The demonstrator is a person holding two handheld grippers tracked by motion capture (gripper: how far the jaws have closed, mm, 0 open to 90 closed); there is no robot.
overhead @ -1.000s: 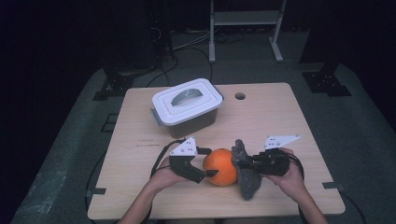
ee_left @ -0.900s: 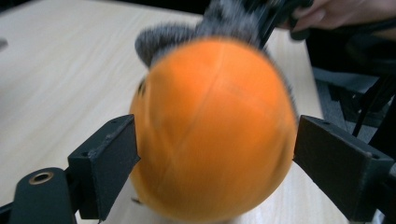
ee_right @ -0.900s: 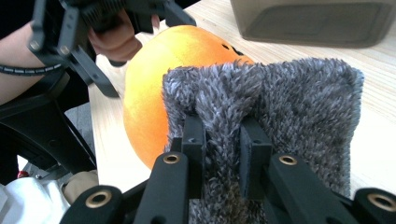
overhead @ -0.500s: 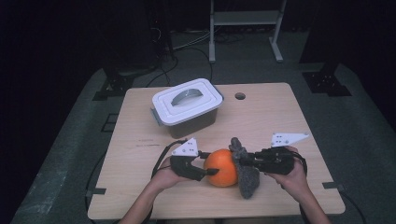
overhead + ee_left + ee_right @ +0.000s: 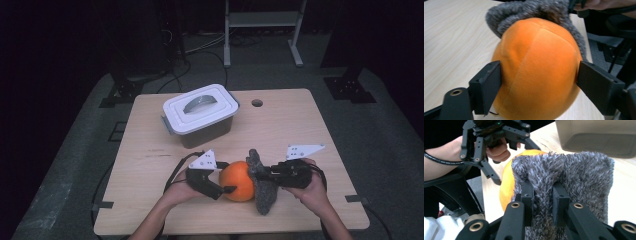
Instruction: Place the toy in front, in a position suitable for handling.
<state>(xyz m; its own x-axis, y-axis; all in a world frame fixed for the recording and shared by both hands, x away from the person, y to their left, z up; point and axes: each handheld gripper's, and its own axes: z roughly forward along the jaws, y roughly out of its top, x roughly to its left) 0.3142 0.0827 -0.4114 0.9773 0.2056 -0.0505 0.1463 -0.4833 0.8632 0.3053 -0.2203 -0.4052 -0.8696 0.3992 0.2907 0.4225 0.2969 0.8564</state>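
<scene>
Gripping the orange ball (image 5: 238, 180) from its left, the left gripper (image 5: 227, 178) has its jaws set wide against both sides of it; they have just been reopening after a brief squeeze. The ball sits near the table's (image 5: 300, 125) front edge. Right of it, touching, hangs a grey cloth (image 5: 263, 187), pinched in the right gripper's (image 5: 256, 174) nearly closed jaws. Behind stands a lidded box (image 5: 200, 114).

Lidded box (image 5: 200, 114) stands on table (image 5: 300, 130), beyond the left gripper, well apart. Round hole (image 5: 257, 103) in tabletop farther off. Metal rack (image 5: 260, 20) behind table.
</scene>
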